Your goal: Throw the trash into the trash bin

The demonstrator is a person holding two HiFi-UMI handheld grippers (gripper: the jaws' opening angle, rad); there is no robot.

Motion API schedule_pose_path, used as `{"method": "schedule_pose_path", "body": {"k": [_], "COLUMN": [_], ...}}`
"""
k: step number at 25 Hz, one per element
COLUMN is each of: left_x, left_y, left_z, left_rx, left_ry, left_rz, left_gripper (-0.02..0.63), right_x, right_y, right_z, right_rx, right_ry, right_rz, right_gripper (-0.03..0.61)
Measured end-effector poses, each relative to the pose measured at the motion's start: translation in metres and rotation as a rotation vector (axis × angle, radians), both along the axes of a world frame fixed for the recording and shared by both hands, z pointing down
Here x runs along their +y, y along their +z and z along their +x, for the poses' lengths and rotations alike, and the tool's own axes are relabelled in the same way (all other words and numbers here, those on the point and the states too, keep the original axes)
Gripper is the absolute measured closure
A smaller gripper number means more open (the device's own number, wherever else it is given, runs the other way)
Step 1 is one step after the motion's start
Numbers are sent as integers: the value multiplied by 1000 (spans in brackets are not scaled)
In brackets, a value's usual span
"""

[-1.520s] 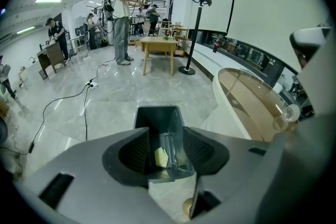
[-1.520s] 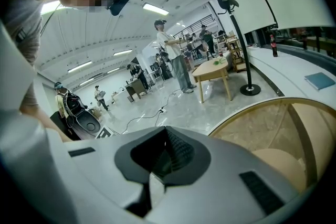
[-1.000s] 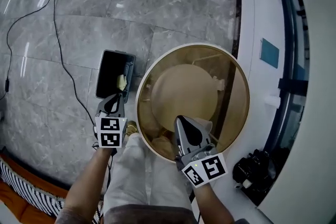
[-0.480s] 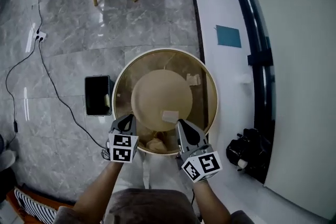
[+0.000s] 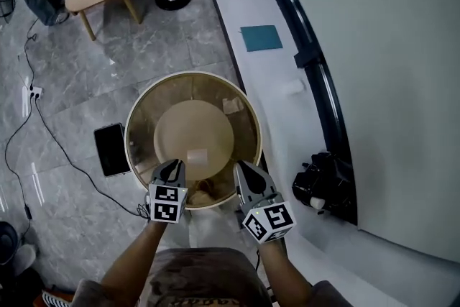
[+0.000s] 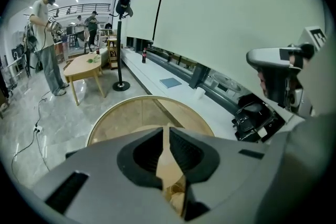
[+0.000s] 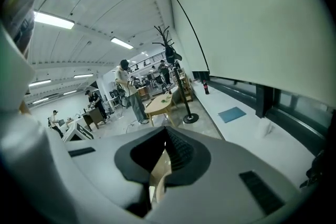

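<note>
my left gripper (image 5: 172, 165) and right gripper (image 5: 241, 169): clenched, empty, at the table (image 5: 129, 134) rim. likely staging: paper scrap (image 5: 196, 156) just ahead of fingers, trash bin (image 5: 111, 149) left.

No words, brands or numbers are showing legibly; the left gripper (image 5: 171, 167) and right gripper (image 5: 243, 170) are carrying only black-and-white square markers (image 5: 167, 203).

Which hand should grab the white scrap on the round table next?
Left, probably. The left hand-held gripper is nearer the scrap, and the bin stands on its side of the table. The right hand-held gripper is farther from both.
</note>
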State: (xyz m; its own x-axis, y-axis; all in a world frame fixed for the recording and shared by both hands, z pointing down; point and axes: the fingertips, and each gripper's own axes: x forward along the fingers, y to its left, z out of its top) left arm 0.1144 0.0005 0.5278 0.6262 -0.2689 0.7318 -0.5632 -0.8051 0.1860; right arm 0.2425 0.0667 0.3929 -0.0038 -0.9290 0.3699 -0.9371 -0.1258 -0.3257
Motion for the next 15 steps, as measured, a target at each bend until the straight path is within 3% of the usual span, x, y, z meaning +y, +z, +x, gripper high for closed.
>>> {"method": "schedule_pose_path", "body": {"k": [1,3,5,15], "left_x": [1,4,7,22], "left_y": [1,6,13,75], "left_z": [5,17,27,53], "left_rx": [-3,-4,-14,-69], "left_ry": [6,14,27,8], "left_rz": [7,16,31,-49], "left_gripper": [572,390,305,282], "right_x": [5,13,20,27], "right_y": [1,4,8,52], "right_z": [5,14,21,35], "right_rx": [-2,-10,-20,-43], "right_ry": [10,31,47,22], "right_rz": [-2,-5,-7,-34], "right_gripper": [561,561,561,561]}}
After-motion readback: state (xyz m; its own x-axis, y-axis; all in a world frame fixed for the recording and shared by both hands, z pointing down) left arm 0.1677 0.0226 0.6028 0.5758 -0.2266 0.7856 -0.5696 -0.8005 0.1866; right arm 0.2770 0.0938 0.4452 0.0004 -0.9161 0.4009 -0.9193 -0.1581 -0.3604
